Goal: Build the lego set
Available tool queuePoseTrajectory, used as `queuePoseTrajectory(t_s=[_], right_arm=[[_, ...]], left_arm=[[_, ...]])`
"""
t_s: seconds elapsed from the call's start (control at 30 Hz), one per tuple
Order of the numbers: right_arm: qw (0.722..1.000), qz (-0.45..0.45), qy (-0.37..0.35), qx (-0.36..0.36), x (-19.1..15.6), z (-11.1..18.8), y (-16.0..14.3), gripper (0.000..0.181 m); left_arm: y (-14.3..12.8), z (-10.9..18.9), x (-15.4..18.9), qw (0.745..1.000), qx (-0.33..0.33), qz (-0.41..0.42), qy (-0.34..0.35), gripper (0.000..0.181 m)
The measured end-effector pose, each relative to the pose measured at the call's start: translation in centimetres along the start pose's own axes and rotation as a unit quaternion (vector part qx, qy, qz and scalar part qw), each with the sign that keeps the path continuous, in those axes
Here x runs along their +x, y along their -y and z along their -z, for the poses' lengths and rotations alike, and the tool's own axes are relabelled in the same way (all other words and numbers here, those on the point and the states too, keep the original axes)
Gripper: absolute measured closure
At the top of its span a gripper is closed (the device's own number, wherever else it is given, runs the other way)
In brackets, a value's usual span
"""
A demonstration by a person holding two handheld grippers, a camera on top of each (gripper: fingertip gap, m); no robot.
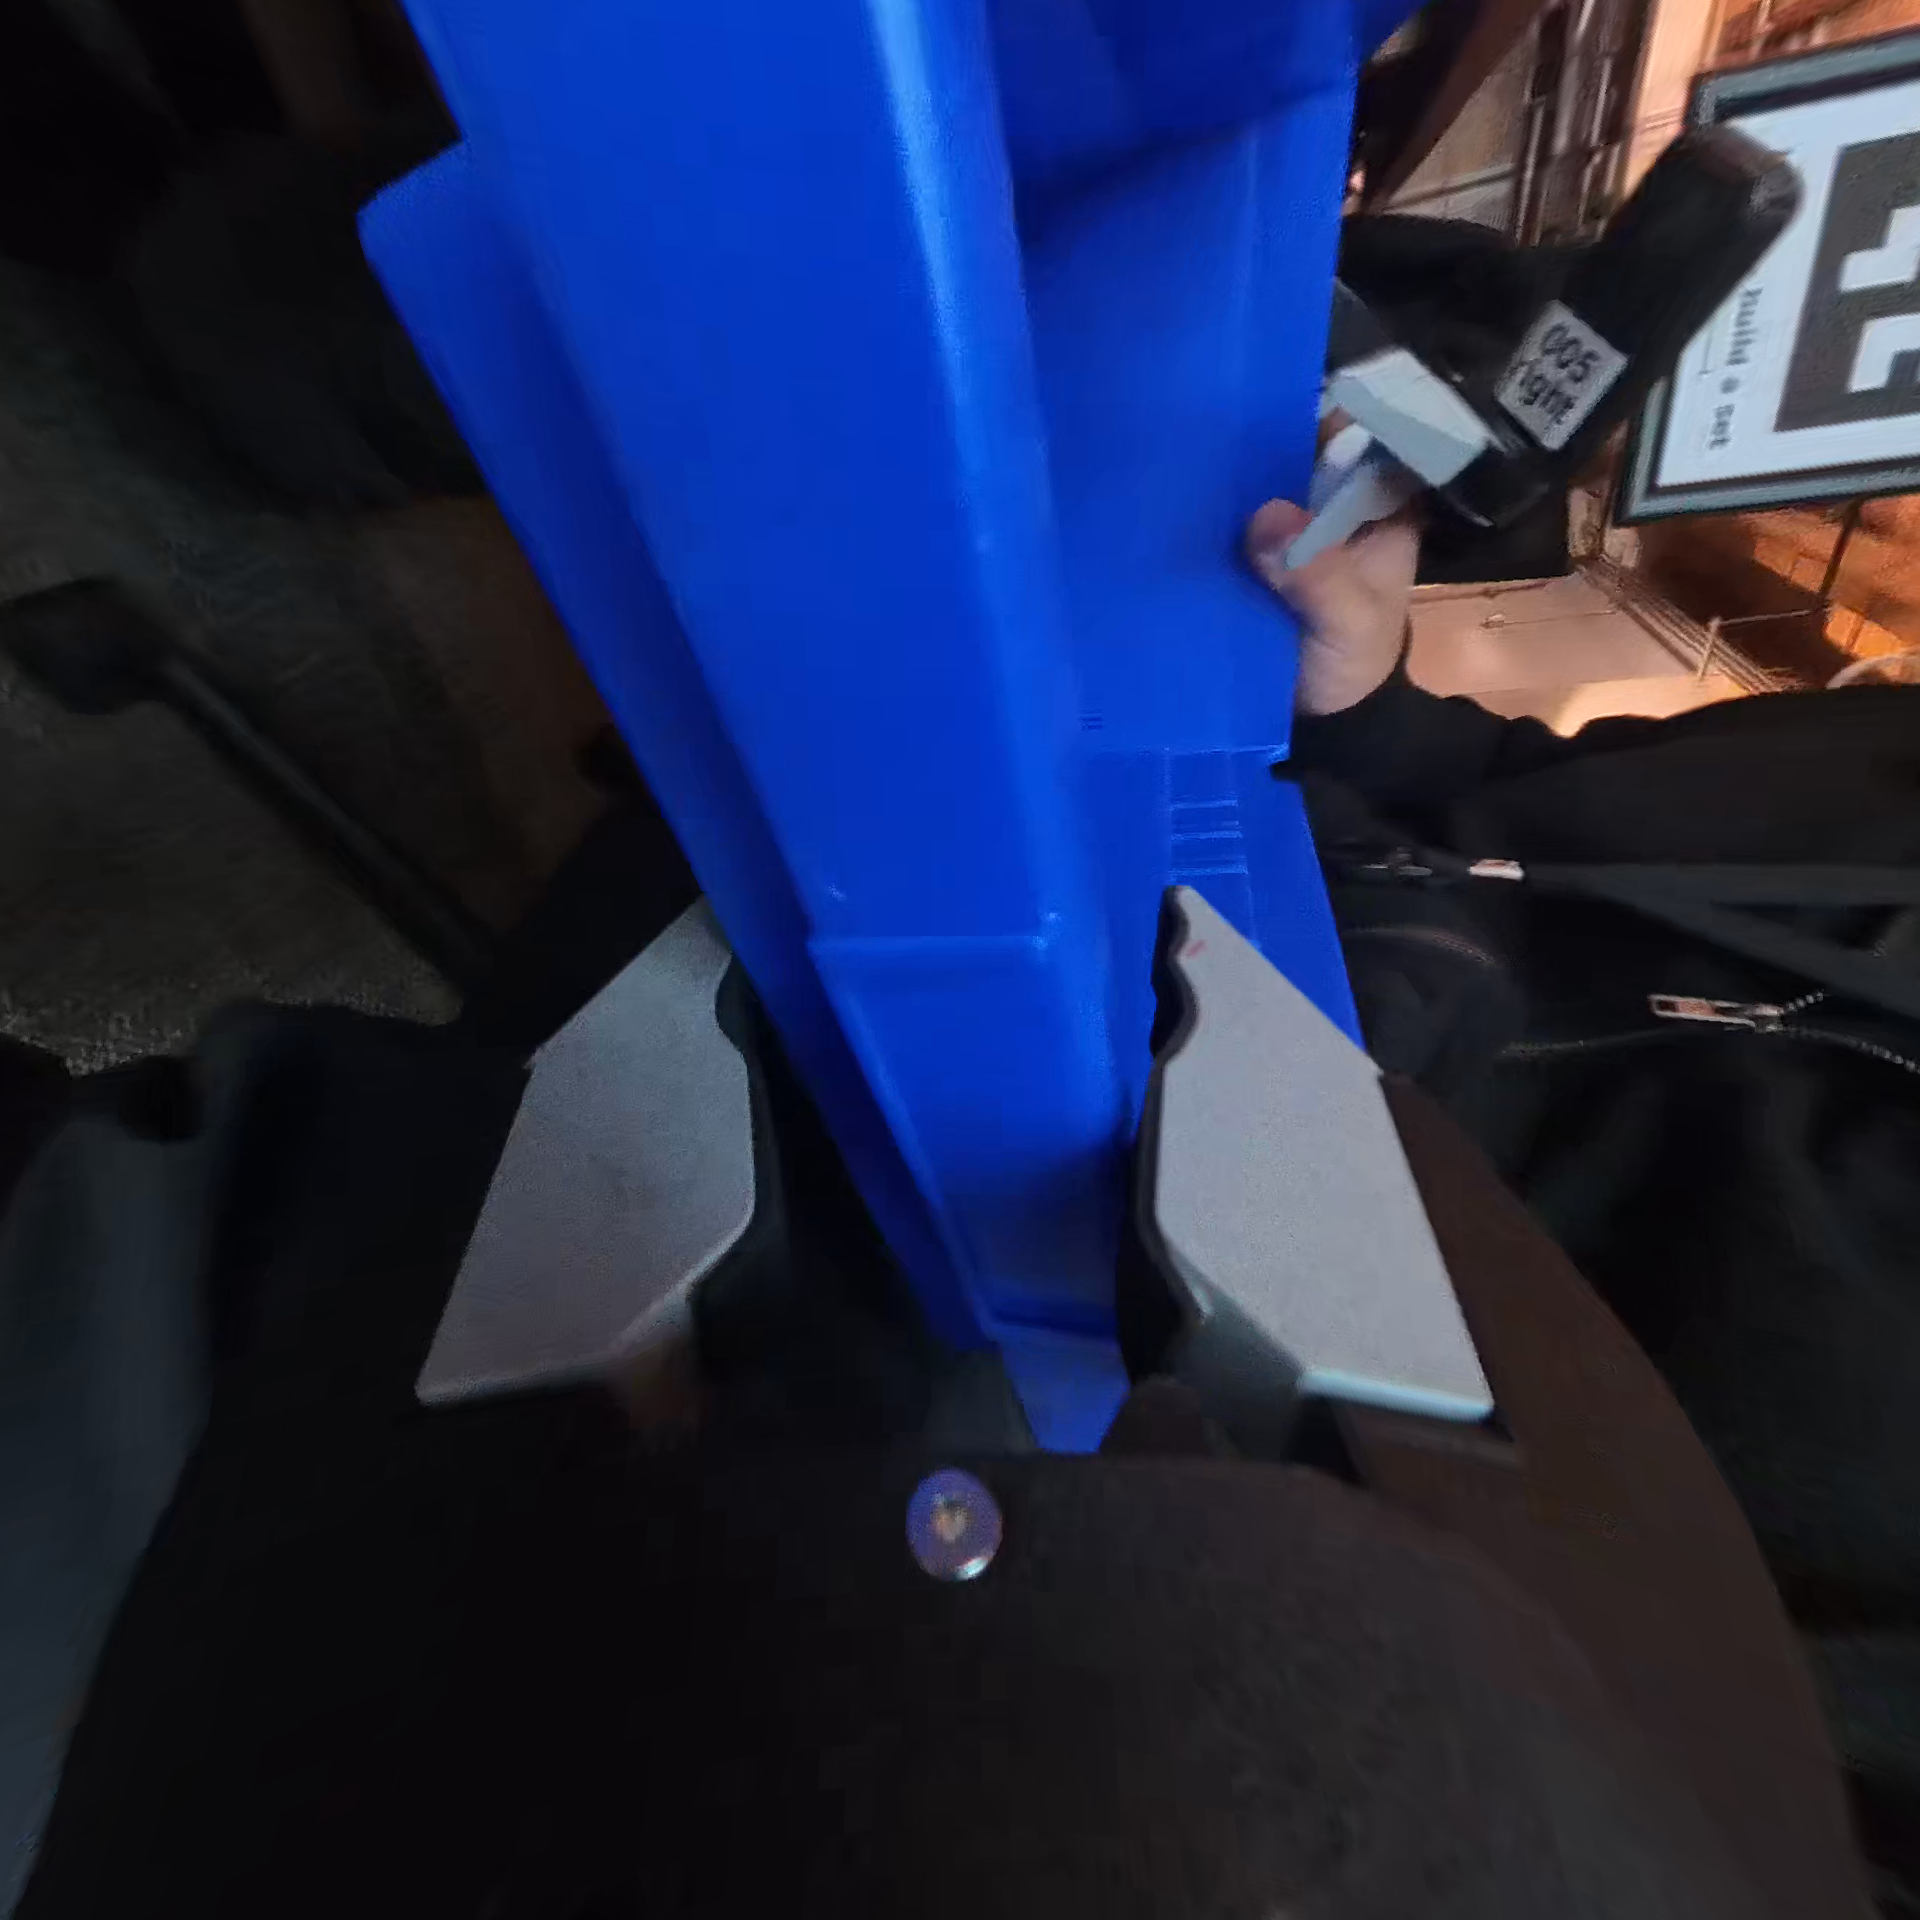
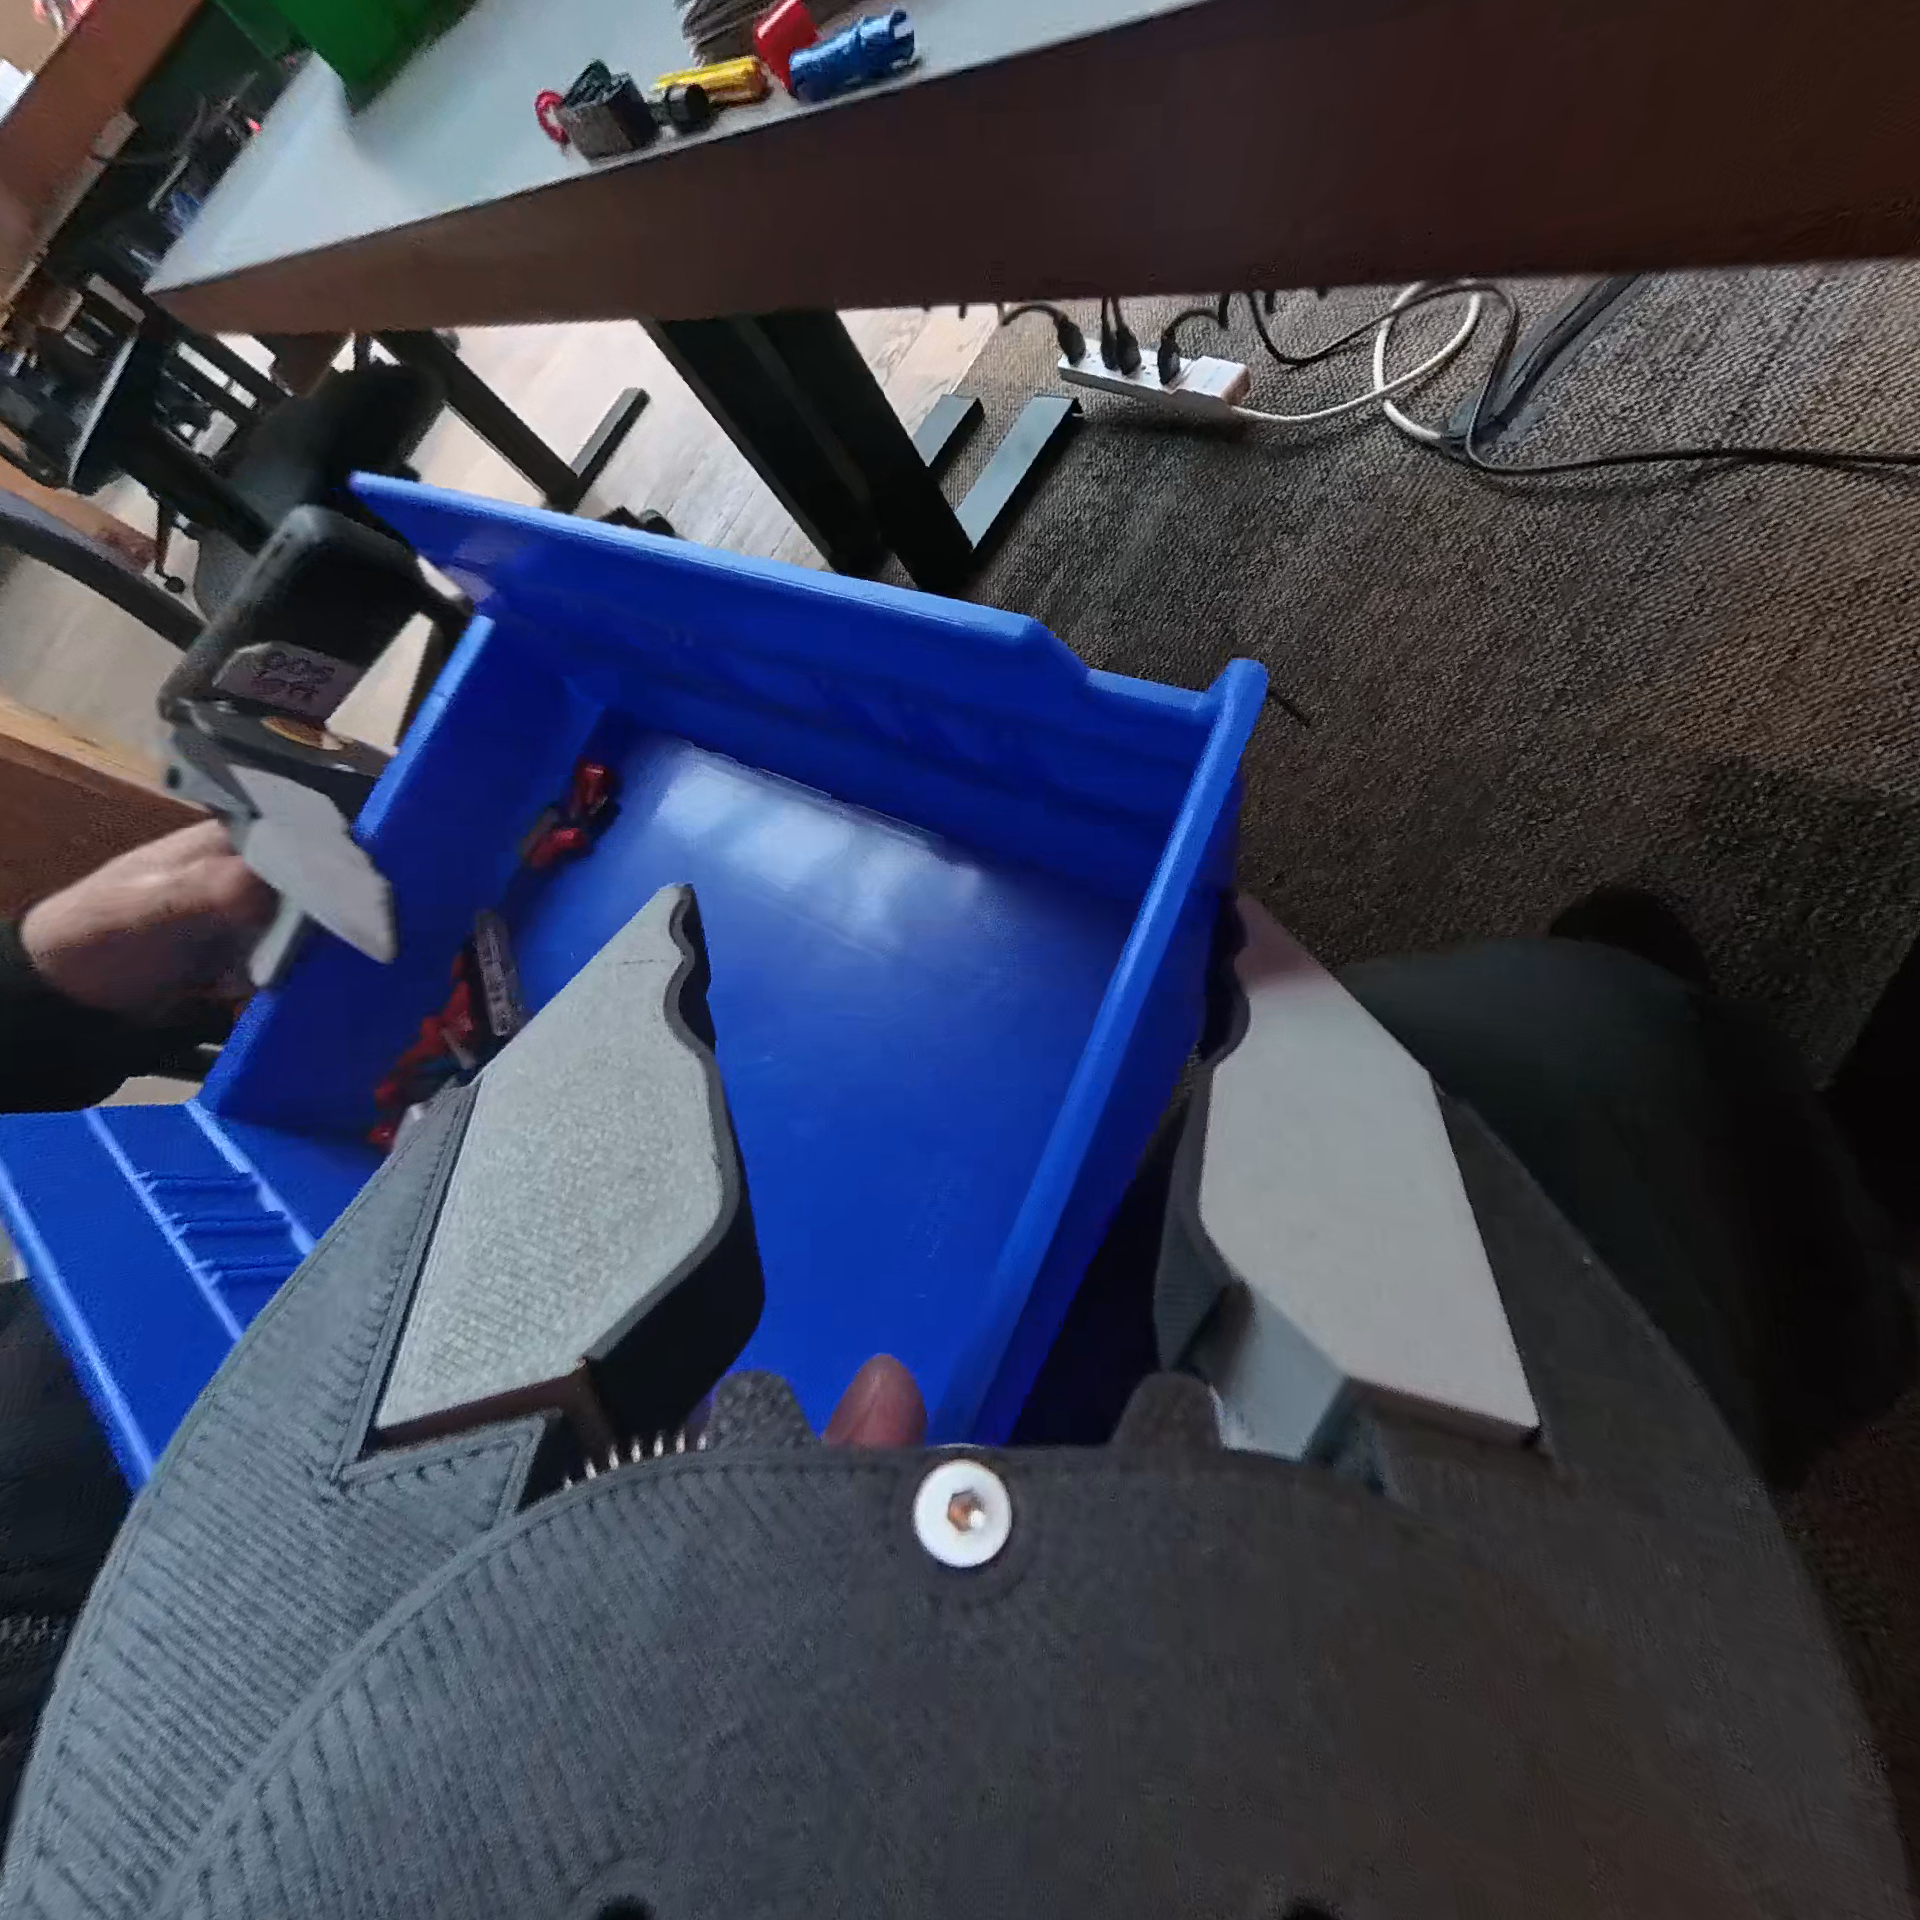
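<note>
Nearest the lens in the left wrist view, a blue plastic bin (image 1: 883, 623) is seen edge-on, one of its walls running up between the two grey fingers of the left gripper (image 1: 940, 920). That wall is clamped between the pads: the right-hand finger (image 1: 1299, 1174) lies flat against the blue surface, and the other finger (image 1: 613, 1174) is pressed to the far side. Beyond the fingertips, to the right of the bin, the right gripper (image 1: 1351, 457) is visible at the opposite wall, with a hand (image 1: 1340, 613) behind it and a dark sleeve below. A framed black-and-white marker board (image 1: 1818, 281) is seen farther off, right of the fingers.

In the right wrist view, the same bin (image 2: 904, 987) is seen from above, tilted and held off the carpeted floor (image 2: 1507, 644). Its near side wall passes between the fingers of the right gripper (image 2: 966, 914); one finger (image 2: 582, 1164) is inside the bin, the other (image 2: 1340, 1226) outside, and the wall appears to be gripped, though contact on the inner pad cannot be told for certain. Small red and dark lego pieces (image 2: 488, 977) are gathered along the bin's far inner wall, left of the inner finger. The left gripper (image 2: 301, 862) is seen at that far wall. Ahead of the fingertips, a table (image 2: 1039, 197) carries more small coloured parts (image 2: 727, 83).
</note>
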State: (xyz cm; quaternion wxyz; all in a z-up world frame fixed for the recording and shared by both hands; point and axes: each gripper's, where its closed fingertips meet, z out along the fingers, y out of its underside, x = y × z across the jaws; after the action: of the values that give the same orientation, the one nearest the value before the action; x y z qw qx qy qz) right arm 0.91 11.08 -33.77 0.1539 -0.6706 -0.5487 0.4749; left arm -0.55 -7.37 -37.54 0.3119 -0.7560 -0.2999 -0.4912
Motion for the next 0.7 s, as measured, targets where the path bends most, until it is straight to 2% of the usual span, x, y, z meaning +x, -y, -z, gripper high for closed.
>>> queuePoseTrajectory(t_s=[0.2,0.33,0.53,0.7], right_arm=[[0.999,0.035,-0.015,0.001,0.7,-0.9,2.6,0.082],[0.998,0.058,-0.027,0.005,0.9,-1.3,4.1,0.079],[0.998,0.052,-0.022,-0.003,0.9,-1.2,3.6,0.077],[0.997,0.073,-0.025,-0.002,-0.2,-1.8,3.9,0.076]], left_arm=[[2.7,-1.1,-0.7,0.998,-0.016,0.053,-0.030,0.106],[5.0,-1.6,-1.3,0.993,0.006,0.098,-0.063,0.105],[4.7,-2.3,-1.9,0.989,0.021,0.123,-0.079,0.104],[5.4,-1.2,-2.1,0.988,0.066,0.124,-0.071,0.103]])
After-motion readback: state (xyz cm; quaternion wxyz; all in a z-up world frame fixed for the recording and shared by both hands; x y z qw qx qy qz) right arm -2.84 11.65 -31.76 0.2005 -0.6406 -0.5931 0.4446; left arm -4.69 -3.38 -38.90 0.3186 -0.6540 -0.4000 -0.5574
